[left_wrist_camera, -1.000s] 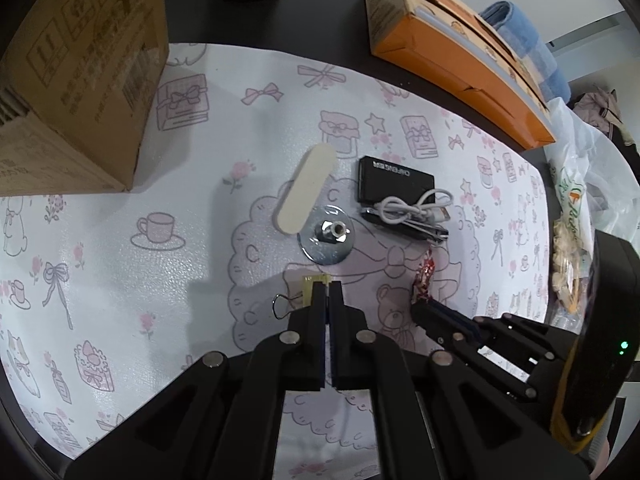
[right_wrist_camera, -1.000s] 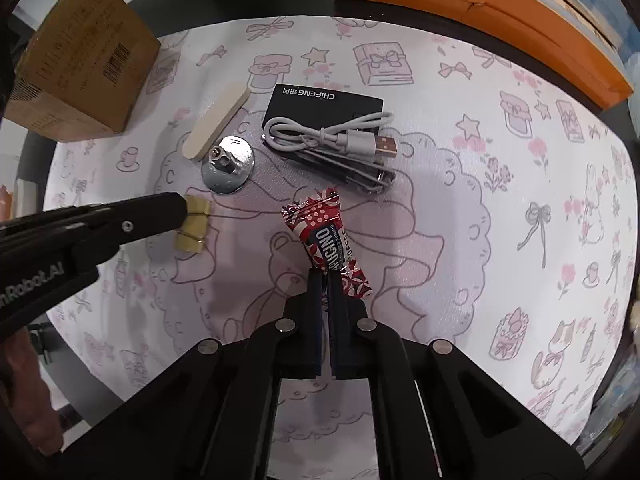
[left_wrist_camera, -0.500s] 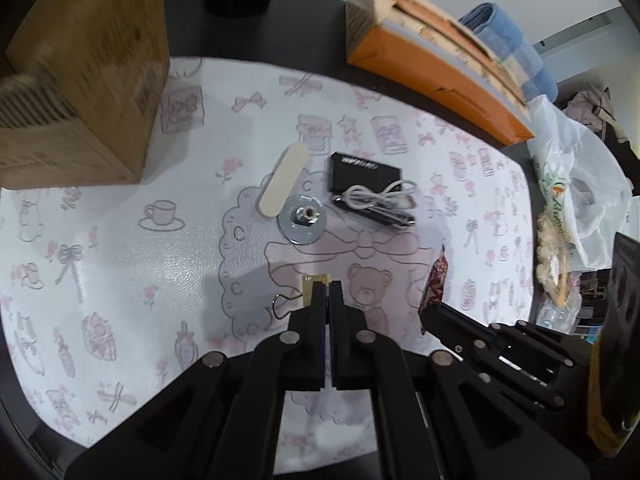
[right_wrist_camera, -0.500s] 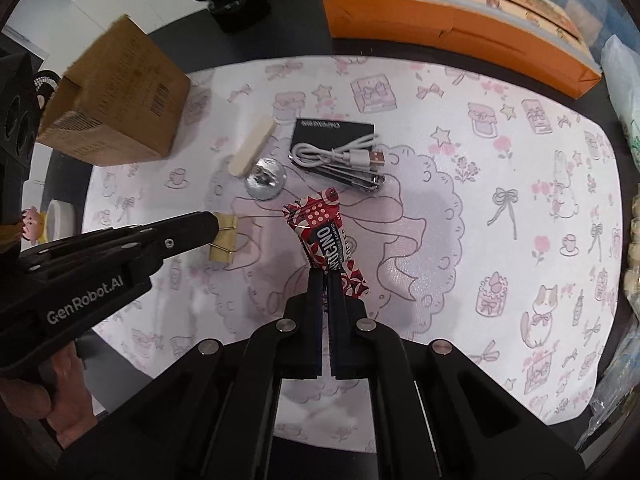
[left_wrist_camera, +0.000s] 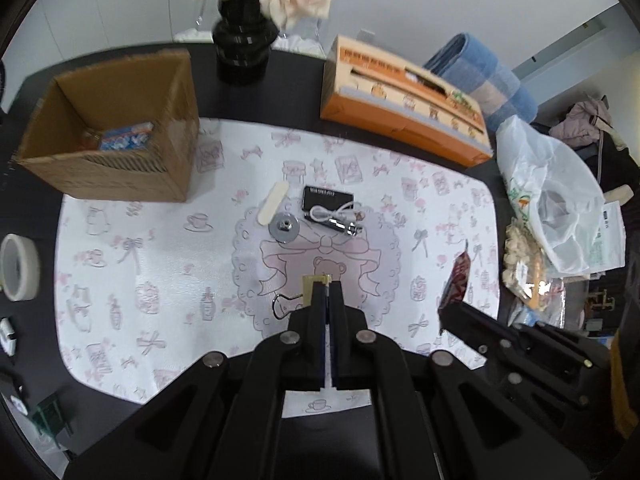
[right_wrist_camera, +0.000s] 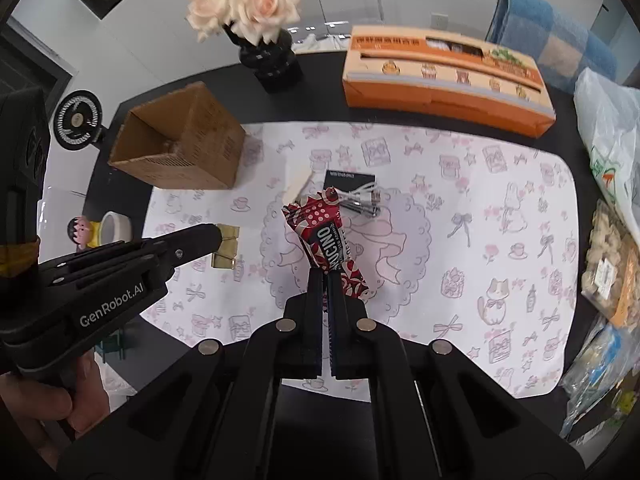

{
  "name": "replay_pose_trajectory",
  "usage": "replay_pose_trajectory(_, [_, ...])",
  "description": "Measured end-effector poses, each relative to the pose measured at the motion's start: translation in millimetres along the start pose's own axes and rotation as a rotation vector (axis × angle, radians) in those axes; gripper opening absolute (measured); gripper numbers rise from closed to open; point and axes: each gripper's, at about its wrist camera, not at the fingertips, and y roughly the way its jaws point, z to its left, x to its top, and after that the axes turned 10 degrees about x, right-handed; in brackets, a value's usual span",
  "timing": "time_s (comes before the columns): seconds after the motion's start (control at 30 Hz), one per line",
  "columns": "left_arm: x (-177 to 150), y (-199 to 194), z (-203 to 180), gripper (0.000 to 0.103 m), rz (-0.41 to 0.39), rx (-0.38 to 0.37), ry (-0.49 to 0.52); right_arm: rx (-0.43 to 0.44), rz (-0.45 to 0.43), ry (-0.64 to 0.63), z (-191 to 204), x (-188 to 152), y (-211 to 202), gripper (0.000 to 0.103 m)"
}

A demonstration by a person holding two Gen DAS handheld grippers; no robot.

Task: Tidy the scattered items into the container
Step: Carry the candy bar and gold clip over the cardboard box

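The left gripper (left_wrist_camera: pixel 327 286) has its fingers closed on a gold binder clip (left_wrist_camera: pixel 313 285), which sticks out past the fingertips with its wire loop hanging to the left, held above the patterned mat (left_wrist_camera: pixel 160 264). The right gripper (right_wrist_camera: pixel 327 278) has its fingers pinched on the lower end of a red coffee sachet (right_wrist_camera: pixel 324 236), which stands up and forward from the tips, off the mat.

The cardboard box (left_wrist_camera: pixel 116 136) sits open-topped at the mat's far left corner, well apart from both grippers, with a blue-and-white packet (left_wrist_camera: pixel 127 141) already inside. Right of the box, near the mat's middle, lie a pale flat stick (left_wrist_camera: pixel 273 203), a round metal disc (left_wrist_camera: pixel 285 227), and a black case (left_wrist_camera: pixel 326 198) with a white cable (left_wrist_camera: pixel 332 213) across it.

The mat covers a dark worktop (left_wrist_camera: pixel 296 92). Behind the box stands a black vase (left_wrist_camera: pixel 241 54) of pale roses, and further right of it a long orange carton (left_wrist_camera: pixel 404 100). A roll of tape (left_wrist_camera: pixel 18 267) lies off the mat, nearer the camera than the box.
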Motion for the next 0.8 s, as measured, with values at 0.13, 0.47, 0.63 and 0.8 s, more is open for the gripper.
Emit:
replay_pose_trajectory(0.13, [1.4,-20.5,8.3,0.001,-0.021,0.014,-0.021,-0.008,-0.037,-0.036,11.4,7.9,-20.8,0.002])
replay_pose_trajectory(0.47, [12.1,-52.2,47.1,0.001,-0.033,0.007,0.028,-0.035,-0.095,-0.027,63.5,25.1,-24.7,0.002])
replay_pose_trajectory(0.63, [22.1,-63.1,79.8,0.001,-0.035,0.013,0.048,-0.029,-0.113,-0.022,105.7,37.8,-8.4,0.002])
replay_pose_trajectory(0.8, [35.8,-69.8,123.1,0.001,-0.037,0.084,0.077,-0.028,-0.130,-0.039,147.7,52.7,6.2,0.002])
